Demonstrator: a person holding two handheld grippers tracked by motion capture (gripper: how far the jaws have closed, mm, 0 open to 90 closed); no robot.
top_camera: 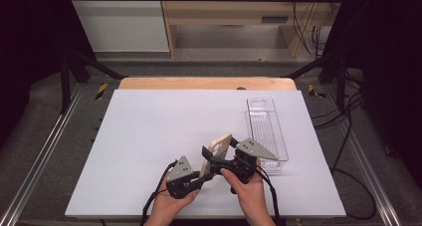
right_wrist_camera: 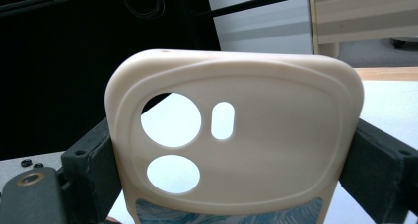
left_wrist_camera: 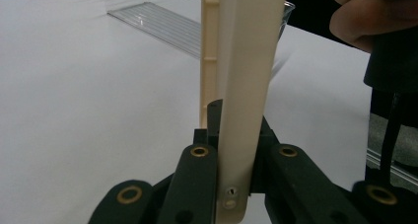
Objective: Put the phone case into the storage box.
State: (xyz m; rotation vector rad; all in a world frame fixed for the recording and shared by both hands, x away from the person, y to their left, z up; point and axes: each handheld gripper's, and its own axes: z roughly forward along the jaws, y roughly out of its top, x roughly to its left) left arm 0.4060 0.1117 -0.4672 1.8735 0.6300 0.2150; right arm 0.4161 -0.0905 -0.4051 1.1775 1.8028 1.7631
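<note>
The left claw (left_wrist_camera: 231, 184) is pinching the lower end of a cream-coloured, flat plastic phone case (left_wrist_camera: 241, 76). In the left gripper view its two black jaws rise from the bottom centre of the frame and press on the case's two flat faces, so the case stands edge-on as a tall pale strip running to the top of the frame, where it is cut off.

The right claw (right_wrist_camera: 231, 160) is clamped across the same case. In the right gripper view its dark jaws sit at the lower left and lower right, pressing on the case's two side edges. The case's (right_wrist_camera: 236, 135) back, with rounded top corners, faces the camera. Two round holes and one small oval slot are cut through its left half. A patterned blue strip shows along the bottom edge; what it is cannot be made out.

In the high view both claws meet at the lower centre of the frame, the left claw (top_camera: 201, 173) below and left of the right claw (top_camera: 219, 159), with the case (top_camera: 219, 146) tilted up between them above the white counter (top_camera: 149, 136). The person's hands enter from the bottom edge, forearms cut off.

A clear plastic oblong tray (top_camera: 266, 131) lies on the counter just right of the claws, reaching toward the upper right.
</note>
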